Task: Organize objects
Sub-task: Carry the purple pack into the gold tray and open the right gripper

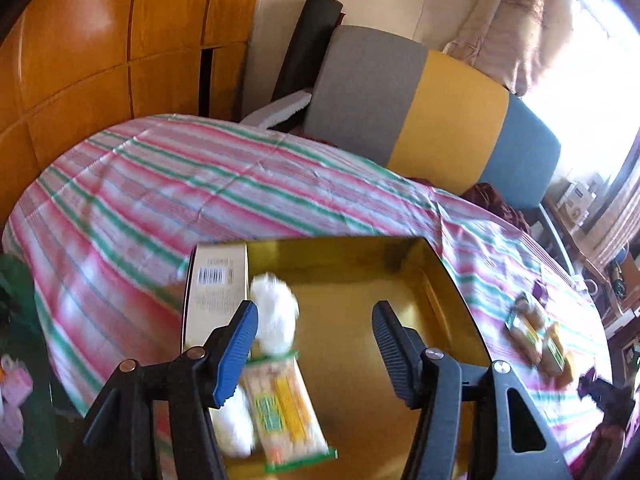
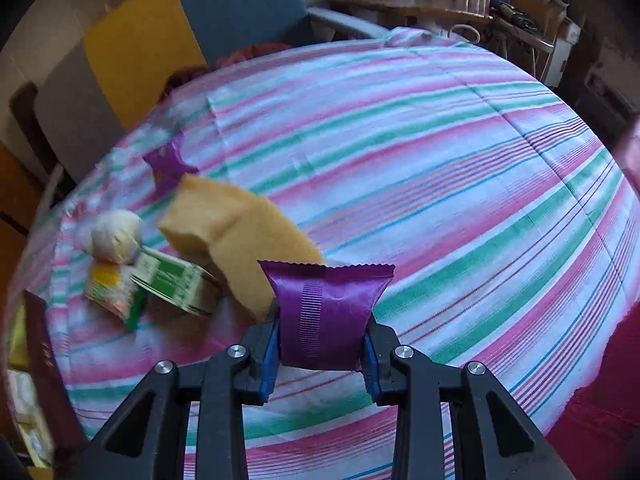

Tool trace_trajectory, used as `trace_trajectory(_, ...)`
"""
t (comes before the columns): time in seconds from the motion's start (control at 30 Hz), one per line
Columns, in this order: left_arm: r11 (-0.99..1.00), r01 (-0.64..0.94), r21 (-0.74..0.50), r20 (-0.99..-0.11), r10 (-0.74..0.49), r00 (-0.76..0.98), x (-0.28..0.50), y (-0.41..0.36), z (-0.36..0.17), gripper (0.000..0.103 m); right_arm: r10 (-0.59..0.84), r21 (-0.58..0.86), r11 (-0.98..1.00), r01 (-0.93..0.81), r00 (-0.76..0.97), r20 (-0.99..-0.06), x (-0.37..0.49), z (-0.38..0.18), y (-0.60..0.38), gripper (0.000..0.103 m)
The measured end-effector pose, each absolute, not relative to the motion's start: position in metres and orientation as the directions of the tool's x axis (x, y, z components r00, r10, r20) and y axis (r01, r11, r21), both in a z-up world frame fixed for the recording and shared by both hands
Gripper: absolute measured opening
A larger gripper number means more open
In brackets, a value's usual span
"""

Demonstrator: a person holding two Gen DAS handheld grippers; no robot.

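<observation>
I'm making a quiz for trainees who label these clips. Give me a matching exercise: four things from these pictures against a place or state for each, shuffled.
Things:
1. purple packet
2. left gripper
3. green-and-yellow snack pack
4. tan sponge

Places or states:
A. lying inside the gold tray
B. open, nothing between its fingers
C. clamped in the right gripper
D. on the striped cloth, beyond the clamped packet

Pairs: 1-C, 2-B, 3-A, 4-D
</observation>
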State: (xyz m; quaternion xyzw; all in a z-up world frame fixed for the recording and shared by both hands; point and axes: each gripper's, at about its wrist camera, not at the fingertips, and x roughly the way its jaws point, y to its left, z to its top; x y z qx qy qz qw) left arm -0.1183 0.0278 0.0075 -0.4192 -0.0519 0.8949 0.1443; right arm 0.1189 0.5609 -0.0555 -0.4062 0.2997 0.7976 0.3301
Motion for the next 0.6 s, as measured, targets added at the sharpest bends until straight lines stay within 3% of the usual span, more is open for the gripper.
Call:
trace_trajectory(0.2, -0.957, -0.224, -0.184, -0.718, 0.286, -0.635, -0.080, 0.024, 0.008, 0.060, 0.278, 0.242, -0.703, -0.669, -0.572, -0.772, 0.104, -0.022, 0.527, 0.034)
trace_trajectory(0.6, -0.958, -0.235, -0.162, -0.689, 0.280, -0.669, -0.060, 0.018, 0.010, 0.060, -0.062, 0.254, -0.948, -0.191, -0.674, -0.736, -0.012, 0.023, 0.335, 0.034)
